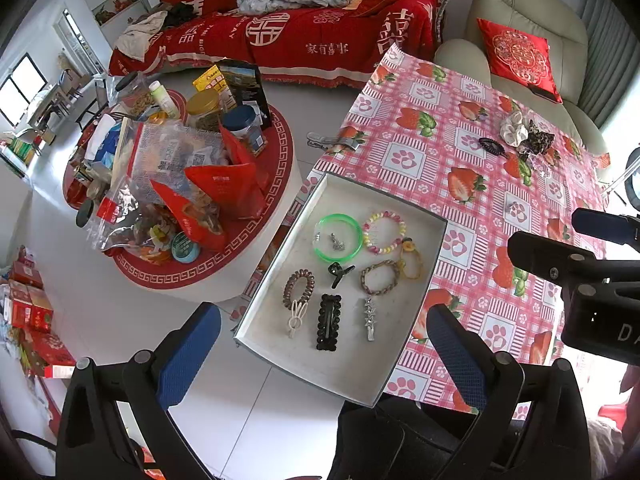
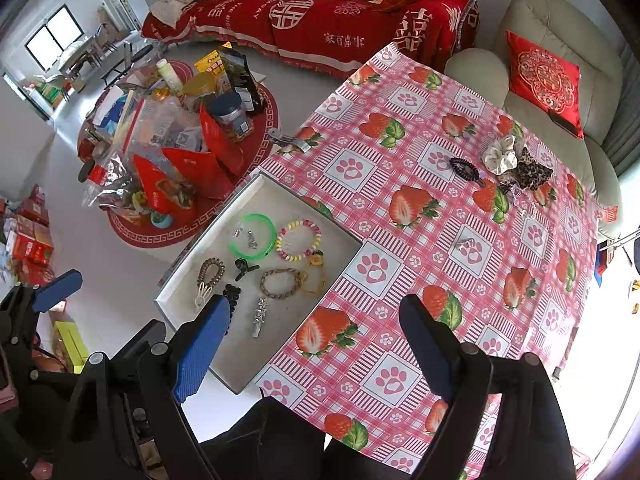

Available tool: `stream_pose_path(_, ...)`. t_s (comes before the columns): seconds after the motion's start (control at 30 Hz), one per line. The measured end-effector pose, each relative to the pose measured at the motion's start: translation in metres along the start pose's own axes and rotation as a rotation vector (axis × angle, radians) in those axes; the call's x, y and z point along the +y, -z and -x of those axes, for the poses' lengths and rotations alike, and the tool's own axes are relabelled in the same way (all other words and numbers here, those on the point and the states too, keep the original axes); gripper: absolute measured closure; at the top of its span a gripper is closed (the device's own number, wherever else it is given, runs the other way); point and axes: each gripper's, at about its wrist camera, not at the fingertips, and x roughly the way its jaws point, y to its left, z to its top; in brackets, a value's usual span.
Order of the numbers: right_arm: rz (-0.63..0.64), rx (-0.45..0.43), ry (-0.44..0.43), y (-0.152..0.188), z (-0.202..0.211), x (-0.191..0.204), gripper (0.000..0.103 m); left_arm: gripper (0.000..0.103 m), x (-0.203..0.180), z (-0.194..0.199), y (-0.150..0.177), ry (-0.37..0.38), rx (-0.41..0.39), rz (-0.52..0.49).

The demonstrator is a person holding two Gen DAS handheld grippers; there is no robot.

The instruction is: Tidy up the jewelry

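Hovering above the near edge of the table (image 2: 404,208), both tongs stood with their blue pads wide apart and nothing between them. The left gripper (image 1: 324,344) framed the near end of the white tray (image 1: 412,350); the right gripper (image 2: 316,344) spread over the pink strawberry cloth, and its left pad (image 2: 202,344) covered part of the tray and half of the black beaded clip (image 2: 232,294).

The tray sat at the table's left corner, overhanging the floor. In it lay a green bangle (image 1: 338,238) ringing two small metal bits too tiny to identify, a pastel bead bracelet (image 1: 384,232), a braided bracelet (image 1: 380,278), a yellow band (image 1: 412,260) partly under it, a brown coil tie (image 1: 299,286), a white rabbit clip (image 1: 296,318), a small black claw clip (image 1: 340,272) and a silver star clip (image 1: 369,316).

Well apart, at the far right of the cloth, rested a black coil tie (image 2: 464,168), a cream scrunchie (image 2: 500,156) and a leopard scrunchie (image 2: 530,172); something clear or purple just beside them was hard to make out. A small silvery piece (image 2: 464,244) lay alone mid-table, too small to tell. The person's dark-clad lap (image 2: 276,440) was cut off below.
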Motion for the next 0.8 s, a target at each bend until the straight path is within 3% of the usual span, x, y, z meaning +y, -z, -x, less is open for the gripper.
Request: stream_pose_path(0.8, -0.002, 0.012, -0.009, 0.005, -0.003, 0.006, 0.015, 0.0, 0.012, 0.004, 0.011, -0.004, -0.014, 0.002)
